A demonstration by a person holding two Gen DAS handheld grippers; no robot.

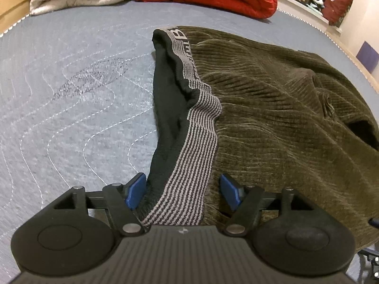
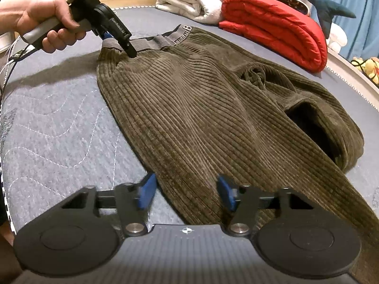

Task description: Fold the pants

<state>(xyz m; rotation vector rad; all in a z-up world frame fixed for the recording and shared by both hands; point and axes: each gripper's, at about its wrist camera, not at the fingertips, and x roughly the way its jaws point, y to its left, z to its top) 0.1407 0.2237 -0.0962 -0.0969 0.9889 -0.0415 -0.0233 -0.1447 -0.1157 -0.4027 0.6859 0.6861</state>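
Olive ribbed corduroy pants [image 2: 201, 108] lay spread on a quilted grey-blue mat [image 2: 59, 123], striped elastic waistband [image 1: 189, 161] at 12 o'clock from the right gripper [image 2: 187, 193]. Left gripper [image 1: 181, 190] straddled the waistband, blue pads apart, not pinching. Right gripper's jaws stood apart over the leg edge, pads clear of cloth.

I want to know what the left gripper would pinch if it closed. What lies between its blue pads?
In the left wrist view, the striped waistband of the corduroy pants runs between the left gripper pads, which stand apart.
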